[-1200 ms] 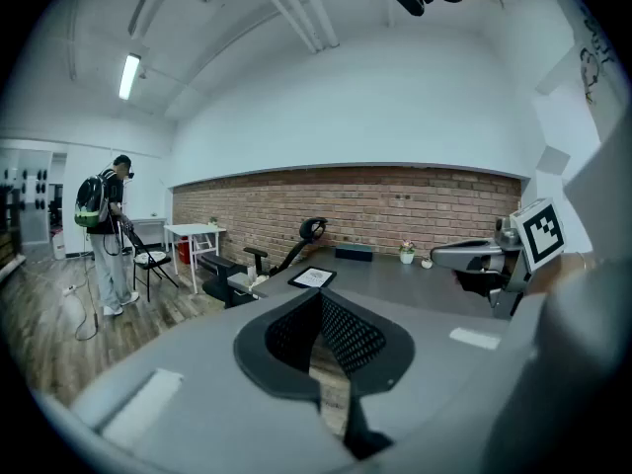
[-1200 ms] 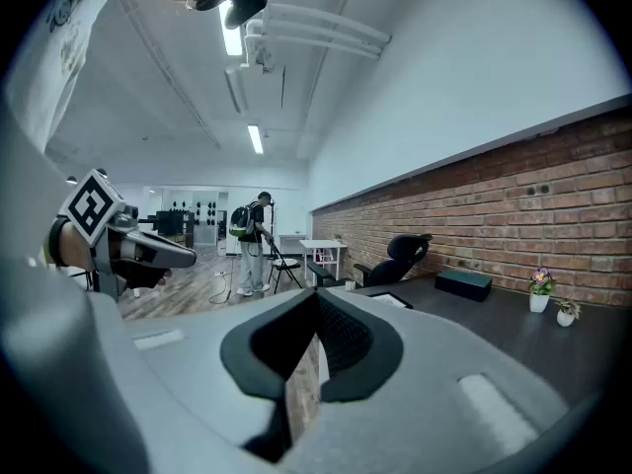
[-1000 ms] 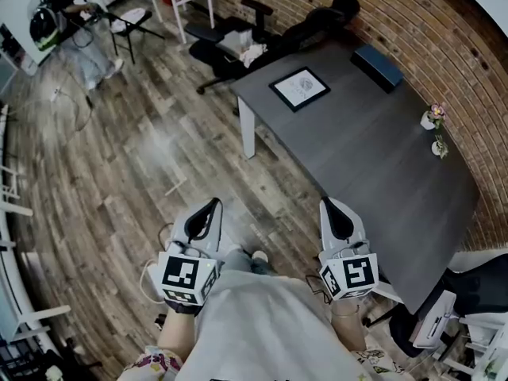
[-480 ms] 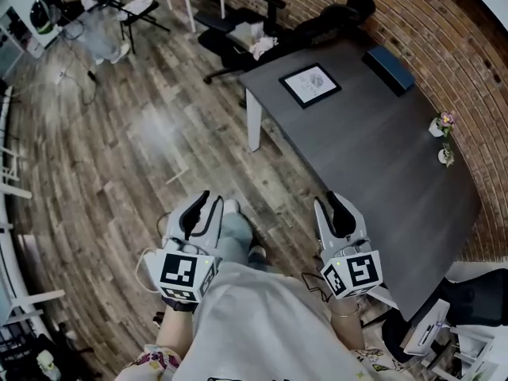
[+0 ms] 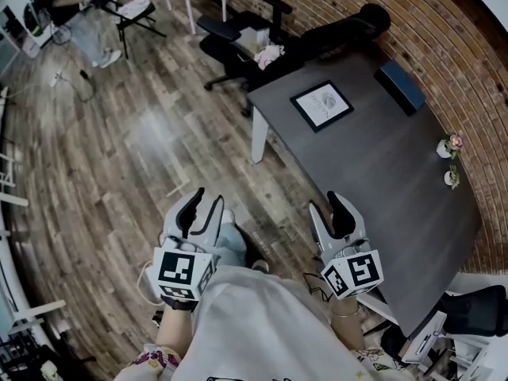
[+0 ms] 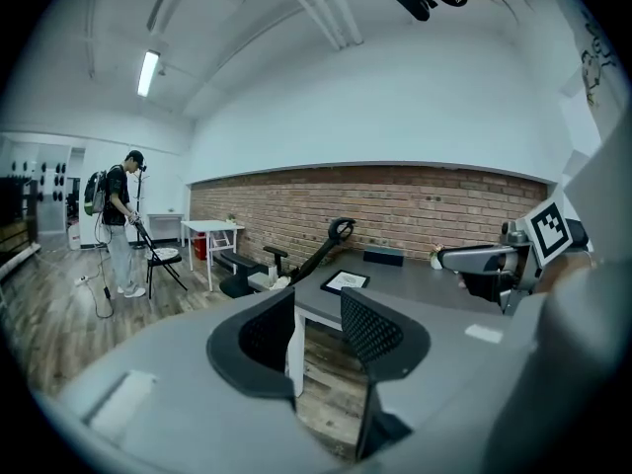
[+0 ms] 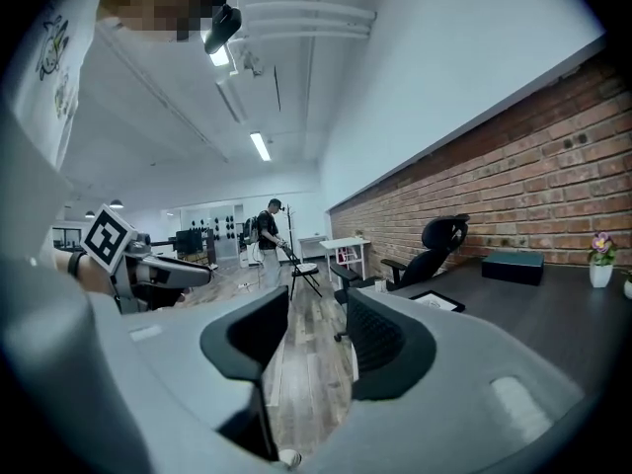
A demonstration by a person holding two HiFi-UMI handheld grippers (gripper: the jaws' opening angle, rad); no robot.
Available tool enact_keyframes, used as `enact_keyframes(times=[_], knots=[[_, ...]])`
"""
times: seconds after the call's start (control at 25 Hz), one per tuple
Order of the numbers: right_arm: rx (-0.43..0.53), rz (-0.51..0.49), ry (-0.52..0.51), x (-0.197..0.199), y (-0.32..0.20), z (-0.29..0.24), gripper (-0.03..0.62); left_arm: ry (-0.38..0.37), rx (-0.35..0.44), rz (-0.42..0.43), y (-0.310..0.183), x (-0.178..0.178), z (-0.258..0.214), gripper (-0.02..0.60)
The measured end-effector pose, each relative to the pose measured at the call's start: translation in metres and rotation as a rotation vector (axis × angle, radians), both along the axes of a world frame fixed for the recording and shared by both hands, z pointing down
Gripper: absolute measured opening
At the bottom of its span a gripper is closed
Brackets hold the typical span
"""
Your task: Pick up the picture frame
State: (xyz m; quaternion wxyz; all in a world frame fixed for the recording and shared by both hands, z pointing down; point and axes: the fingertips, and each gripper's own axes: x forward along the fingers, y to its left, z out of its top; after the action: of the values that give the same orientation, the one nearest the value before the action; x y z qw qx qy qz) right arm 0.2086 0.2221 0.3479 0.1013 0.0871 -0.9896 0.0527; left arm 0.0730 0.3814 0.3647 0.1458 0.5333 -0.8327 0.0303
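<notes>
Grey laminate tops the table (image 5: 373, 173), and the picture frame (image 5: 321, 105) lies flat on it near the far end, face up. A dark box (image 5: 401, 86) sits beyond the frame toward the brick wall (image 5: 444, 46). Two small flower vases (image 5: 449, 147) stand along the table's wall-side edge.

The left gripper (image 5: 206, 201) is held out in front of the body over the wooden floor (image 5: 119, 157). It points ahead and slightly downward, with its marker cube (image 5: 181, 272) nearest the person. Its jaws are opening and nothing stands between them (through the gap its own view shows only floor and a white table leg). The right gripper (image 5: 327, 205) is held side by side with it across the body, beside the table's near edge and pointing the same way. Its jaws are opening too, with only floor in the gap.

The left forearm (image 5: 173, 332) and the right forearm (image 5: 349, 328) come forward from the waist roughly parallel. Both grippers are well apart from the frame.

In the left gripper view the frame (image 6: 346, 280) shows far past the jaws, above the right one. In the right gripper view the frame (image 7: 437, 301) lies just right of the right jaw.

An office chair (image 5: 333, 30) leans back at the table's far end. A person (image 5: 67, 6) stands far across the room beside a folding chair (image 5: 131, 10).
</notes>
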Motion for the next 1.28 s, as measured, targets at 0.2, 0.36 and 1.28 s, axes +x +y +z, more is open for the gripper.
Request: enact_keyframes(times=[0.2,0.36,1.28], knots=[[-0.007,0.013,-0.001,-0.059,-0.016,-0.003,0.198,-0.01,-0.003,0.011,-0.013,-0.066,-0.006,0.162],[-0.019,0.049,-0.006,-0.099,-0.03,-0.002,0.212,-0.013,-0.006,0.027,-0.021,-0.114,-0.005,0.17],[-0.083,0.311,0.02,-0.16,-0.091,0.025,0.261,0.044,-0.053,0.194,-0.076,-0.213,0.028,0.19]])
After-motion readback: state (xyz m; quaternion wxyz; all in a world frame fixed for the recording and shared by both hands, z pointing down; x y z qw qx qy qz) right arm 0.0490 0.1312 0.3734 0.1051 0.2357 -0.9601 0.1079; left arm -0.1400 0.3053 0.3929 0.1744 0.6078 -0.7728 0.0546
